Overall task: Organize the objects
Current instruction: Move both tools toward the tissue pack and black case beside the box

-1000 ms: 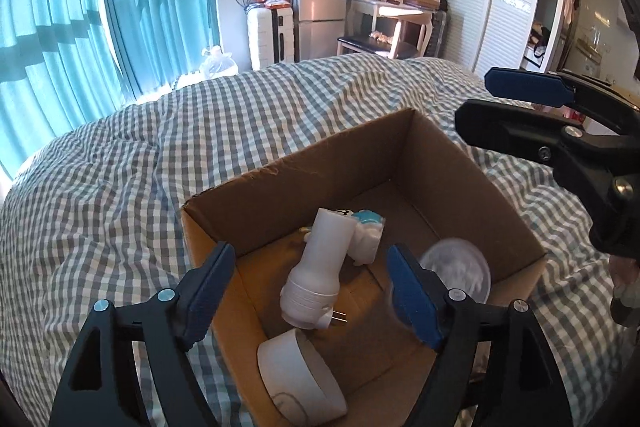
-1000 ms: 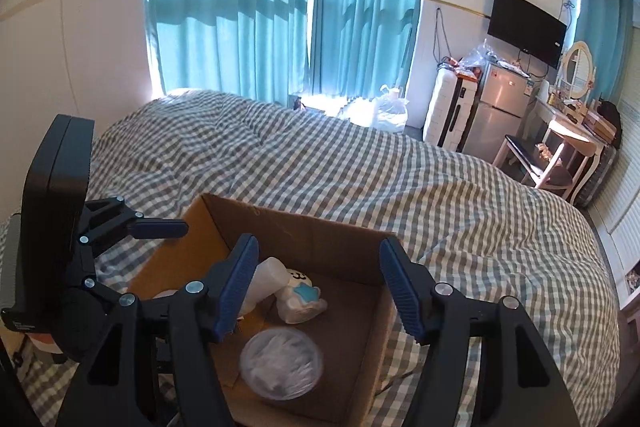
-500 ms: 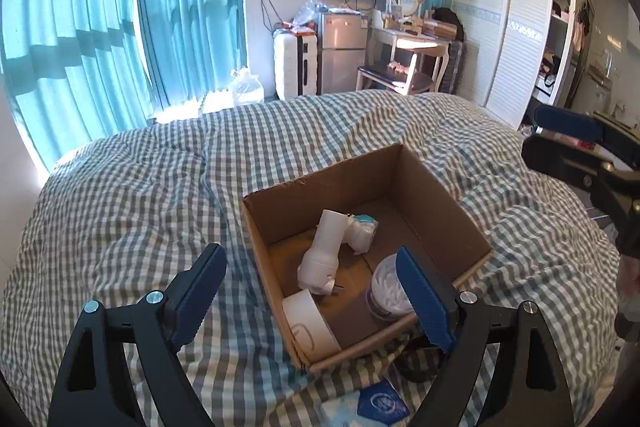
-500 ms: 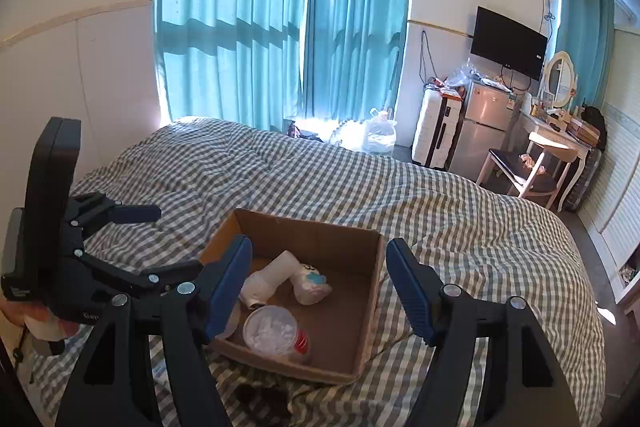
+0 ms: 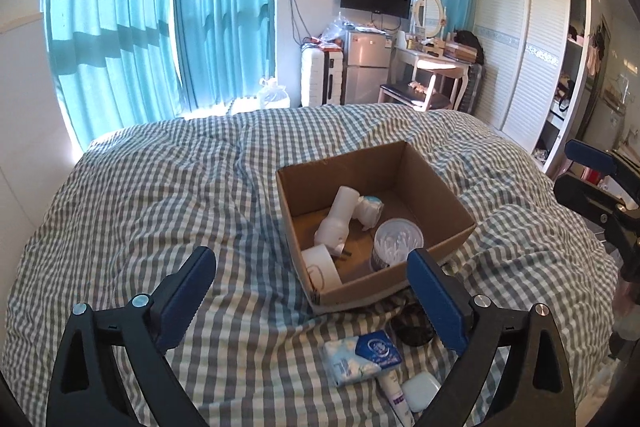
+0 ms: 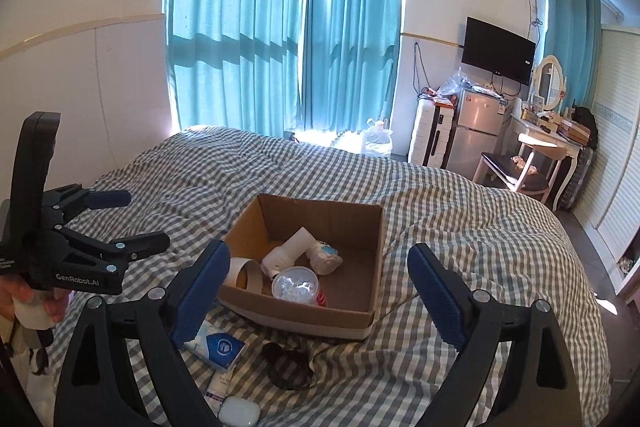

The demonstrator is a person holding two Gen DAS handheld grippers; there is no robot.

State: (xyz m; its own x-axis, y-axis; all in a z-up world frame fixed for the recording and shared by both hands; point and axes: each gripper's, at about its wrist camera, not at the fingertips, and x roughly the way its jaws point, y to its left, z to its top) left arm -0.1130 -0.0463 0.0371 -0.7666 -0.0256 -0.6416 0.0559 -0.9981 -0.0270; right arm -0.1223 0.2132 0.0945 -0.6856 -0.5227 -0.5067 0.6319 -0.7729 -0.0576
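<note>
Left wrist view shows your left gripper (image 5: 310, 297) spread and empty, raised over the bed; your right gripper (image 6: 318, 291) is likewise wide apart, holding nothing. The cardboard box (image 5: 438, 259) already holds several items, while the tissue pack (image 5: 360, 357), dark ring (image 5: 414, 323), tube (image 5: 394, 393) and white case (image 5: 420, 389) lie loose on the checked quilt (image 5: 160, 195) just below its near wall. The tissue pack, long axis slanting across, sits below and between both tongs, seemingly slightly nearer the left.

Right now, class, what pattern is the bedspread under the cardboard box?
A grey-and-white check; the bedspread shows best in the left wrist view, around the cardboard box.
</note>
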